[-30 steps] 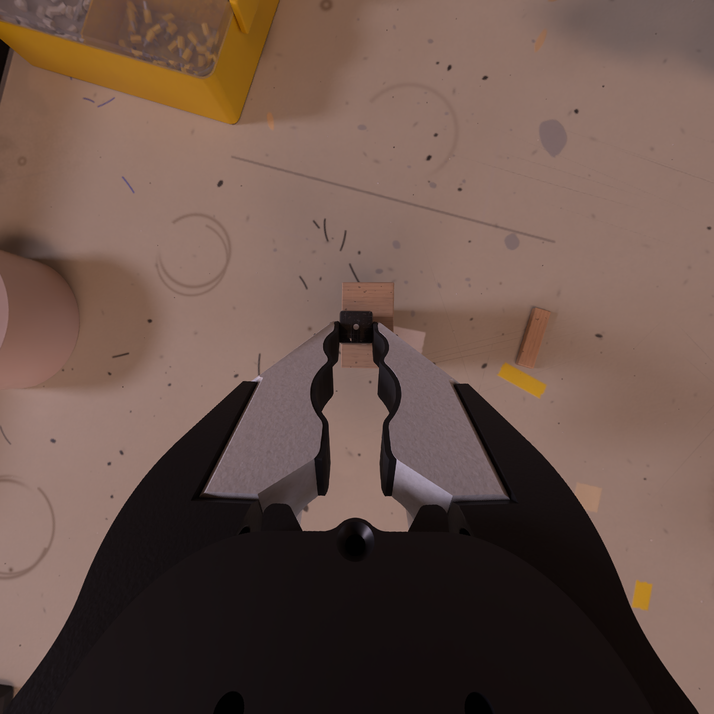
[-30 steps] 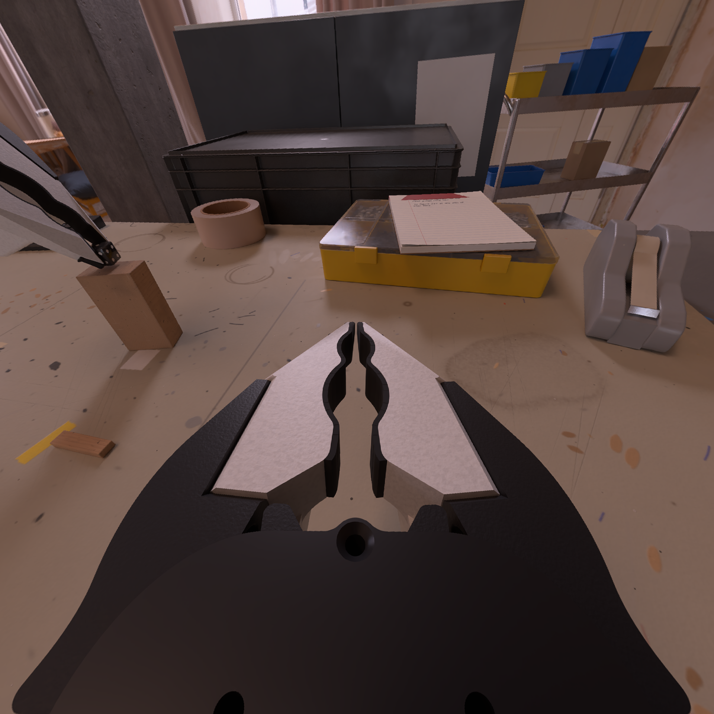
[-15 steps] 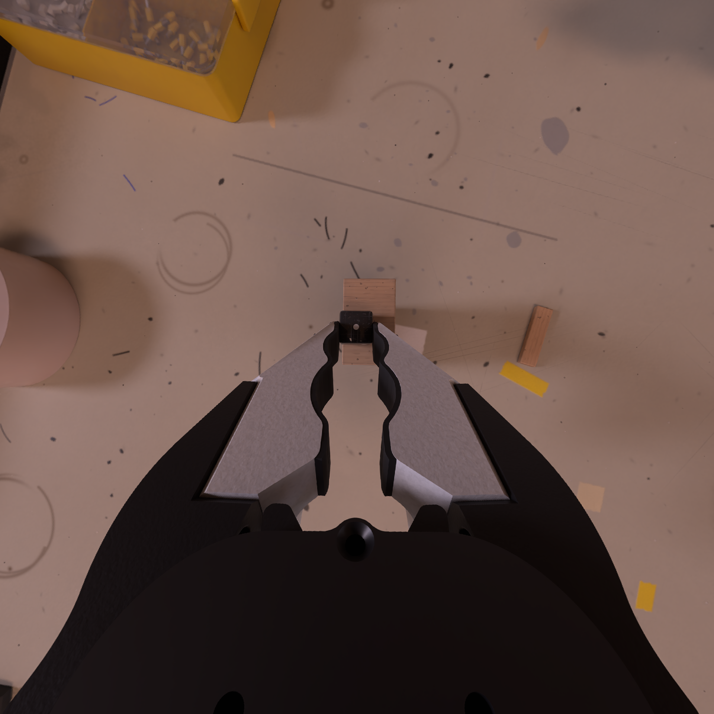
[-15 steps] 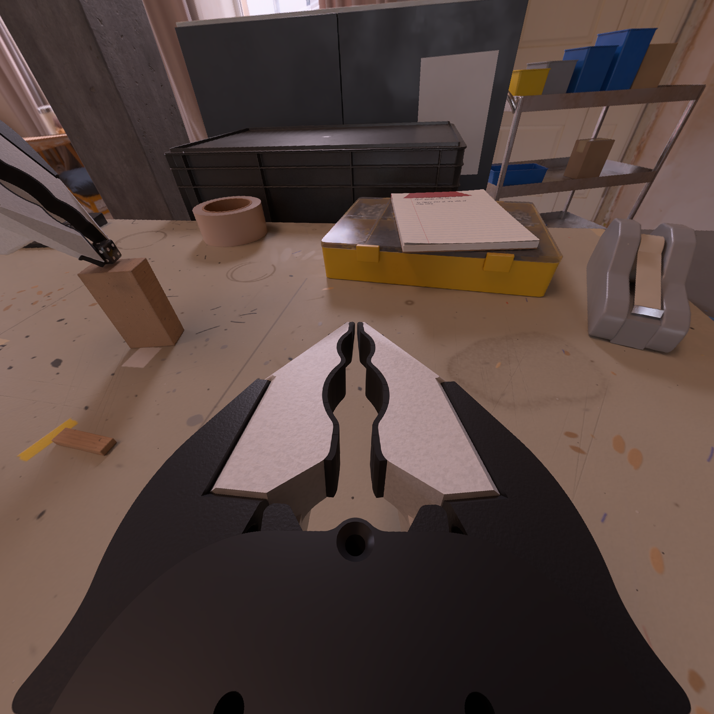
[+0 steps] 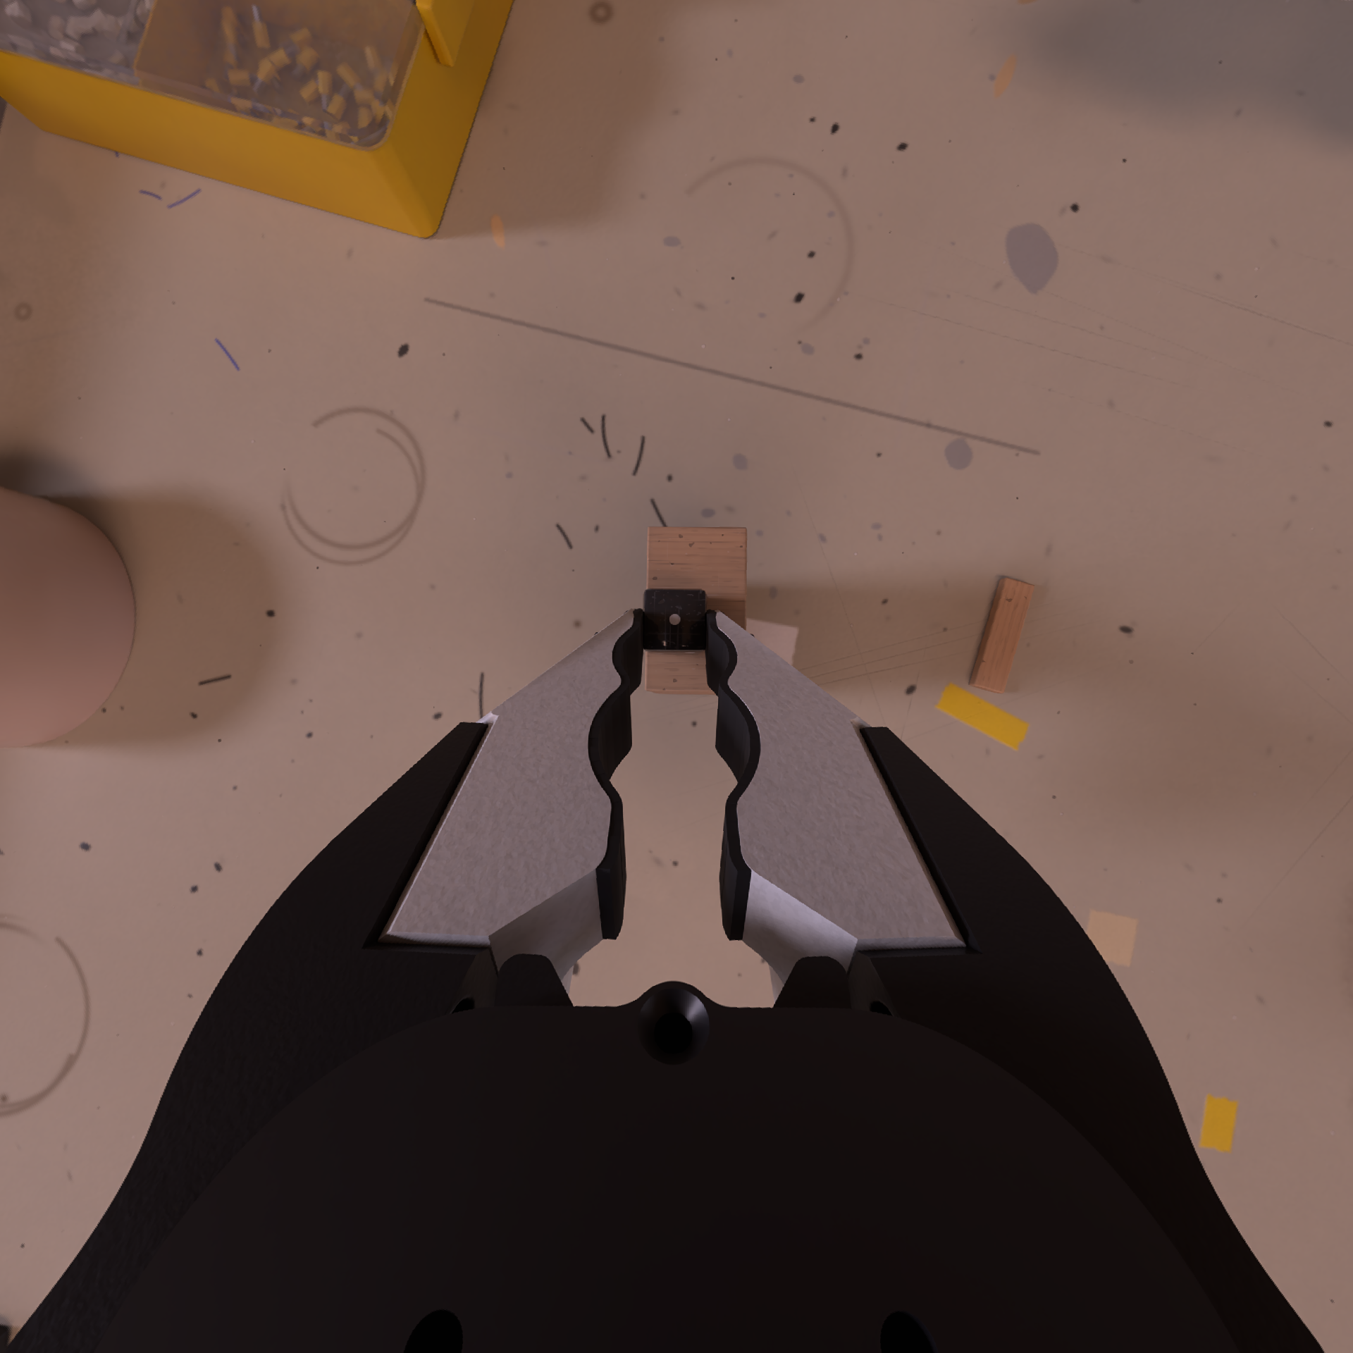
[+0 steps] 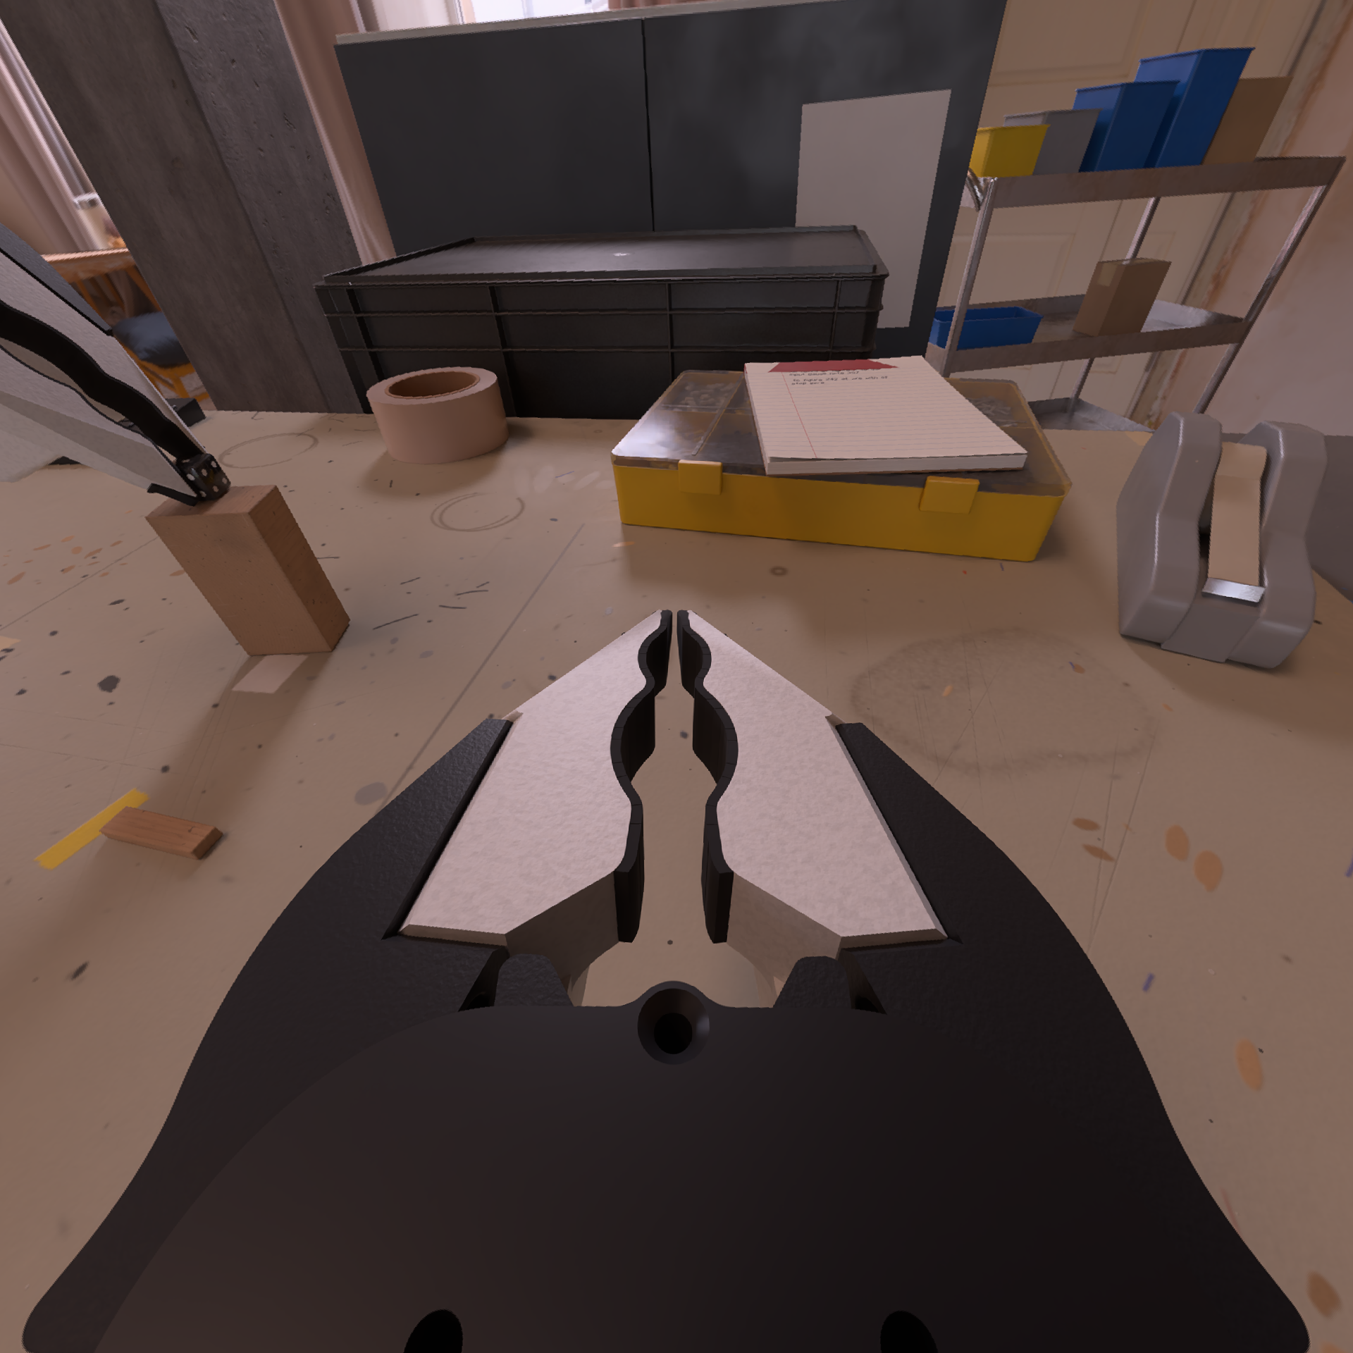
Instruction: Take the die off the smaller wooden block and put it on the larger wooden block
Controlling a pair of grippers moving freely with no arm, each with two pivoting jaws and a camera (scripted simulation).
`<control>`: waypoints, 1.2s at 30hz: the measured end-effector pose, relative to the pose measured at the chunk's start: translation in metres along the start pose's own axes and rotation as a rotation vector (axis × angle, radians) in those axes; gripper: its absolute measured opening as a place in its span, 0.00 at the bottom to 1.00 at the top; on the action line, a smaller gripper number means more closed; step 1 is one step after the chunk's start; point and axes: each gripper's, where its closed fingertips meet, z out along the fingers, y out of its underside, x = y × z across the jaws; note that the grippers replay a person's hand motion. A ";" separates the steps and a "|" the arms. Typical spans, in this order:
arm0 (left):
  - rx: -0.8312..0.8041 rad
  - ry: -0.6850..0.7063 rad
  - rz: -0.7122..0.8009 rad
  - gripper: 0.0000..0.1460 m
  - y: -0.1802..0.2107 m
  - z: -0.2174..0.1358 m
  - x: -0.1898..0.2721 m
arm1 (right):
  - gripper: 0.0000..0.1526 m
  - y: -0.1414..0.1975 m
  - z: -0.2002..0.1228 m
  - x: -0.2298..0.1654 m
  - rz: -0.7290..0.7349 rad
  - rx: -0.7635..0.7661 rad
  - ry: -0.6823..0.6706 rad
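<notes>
My left gripper [image 5: 675, 622] points straight down and is shut on a small black die [image 5: 675, 619], right over the top of the larger wooden block [image 5: 697, 560]. In the right wrist view the die [image 6: 206, 474] sits at the block's [image 6: 252, 571] top edge, still between the left gripper's fingertips [image 6: 176, 479]. The smaller wooden block [image 5: 1001, 634] lies flat to the right, bare, beside a yellow tape strip [image 5: 981, 715]; it also shows in the right wrist view [image 6: 162, 832]. My right gripper [image 6: 673, 616] is shut and empty, low over the table.
A yellow parts box [image 6: 827, 505] with a notepad [image 6: 878, 414] on it stands beyond the right gripper; it shows at the left wrist view's top left [image 5: 241, 139]. A tape roll [image 6: 439, 414], a grey tape dispenser [image 6: 1215, 542], a black crate [image 6: 600, 307] and shelves [image 6: 1142, 220] stand around.
The left gripper has held nearly still over the larger block with the die in it. The right gripper's view has drifted slightly; its jaws stay shut.
</notes>
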 end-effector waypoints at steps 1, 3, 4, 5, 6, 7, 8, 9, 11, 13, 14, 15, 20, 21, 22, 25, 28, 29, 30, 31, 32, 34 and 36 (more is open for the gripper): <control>0.000 0.000 0.000 0.11 0.000 0.000 0.000 | 0.01 0.000 0.000 0.000 0.000 0.000 0.000; -0.001 0.003 0.000 0.11 0.000 0.000 0.001 | 0.01 0.000 0.000 0.000 -0.001 0.000 0.000; -0.001 0.002 0.000 0.11 -0.001 0.000 0.001 | 0.01 0.000 0.000 0.000 -0.001 0.000 0.000; -0.001 0.002 -0.001 0.11 -0.001 0.000 0.001 | 0.01 0.000 0.000 0.000 0.000 0.001 0.000; -0.001 0.002 -0.001 0.11 -0.001 0.000 0.001 | 0.01 0.000 0.000 0.000 0.000 0.001 -0.001; 0.000 0.001 0.000 0.11 -0.001 0.000 0.001 | 0.01 0.000 0.000 0.000 0.001 0.001 -0.001; 0.000 0.001 -0.001 0.11 -0.001 0.000 0.001 | 0.01 0.000 0.000 0.000 0.001 0.000 -0.001; 0.002 0.000 -0.001 0.11 -0.002 0.000 0.001 | 0.01 0.000 0.000 0.000 0.001 0.000 -0.002; 0.005 0.000 -0.004 0.11 -0.002 0.001 0.001 | 0.01 0.000 0.000 0.000 0.001 0.000 -0.002; 0.006 0.002 -0.004 0.11 -0.003 0.001 0.002 | 0.01 0.000 0.000 0.000 0.001 0.000 -0.002; 0.006 0.001 -0.003 0.11 -0.003 0.001 0.002 | 0.01 0.000 0.000 0.000 0.001 0.000 -0.002; 0.006 -0.001 -0.002 0.11 -0.003 0.001 0.002 | 0.01 0.000 0.000 0.000 0.001 -0.001 -0.002; 0.015 -0.008 -0.001 0.11 -0.005 0.001 0.001 | 0.01 0.000 0.000 0.000 0.002 -0.001 -0.002; 0.017 -0.009 -0.002 0.11 -0.005 0.001 0.001 | 0.01 0.000 0.000 0.000 0.002 -0.001 -0.002; 0.019 -0.009 -0.004 0.11 -0.005 0.001 0.001 | 0.01 0.000 0.000 0.000 0.002 -0.002 -0.002; 0.020 -0.013 -0.003 0.11 -0.005 0.001 0.001 | 0.01 0.000 0.000 0.000 0.003 -0.003 -0.003; 0.026 -0.011 -0.005 0.11 -0.005 0.001 0.001 | 0.01 0.000 -0.001 0.000 0.003 -0.003 -0.003; 0.029 -0.012 -0.005 0.11 -0.005 0.001 0.002 | 0.01 0.000 -0.001 0.000 0.004 -0.003 -0.003; 0.032 -0.012 -0.005 0.11 -0.005 0.001 0.002 | 0.01 0.001 -0.001 0.000 0.005 -0.003 -0.004; 0.036 -0.012 -0.005 0.11 -0.005 0.001 0.002 | 0.01 0.001 -0.001 0.000 0.005 -0.004 -0.004; 0.038 -0.011 -0.005 0.11 -0.005 0.000 0.002 | 0.01 0.001 0.000 0.000 0.005 -0.004 -0.004; 0.040 -0.015 -0.002 0.27 -0.005 -0.001 0.002 | 0.01 0.001 0.000 0.000 0.004 -0.005 -0.005; 0.043 -0.016 -0.002 0.28 -0.004 -0.003 0.002 | 0.01 0.001 0.000 0.000 0.003 -0.005 -0.005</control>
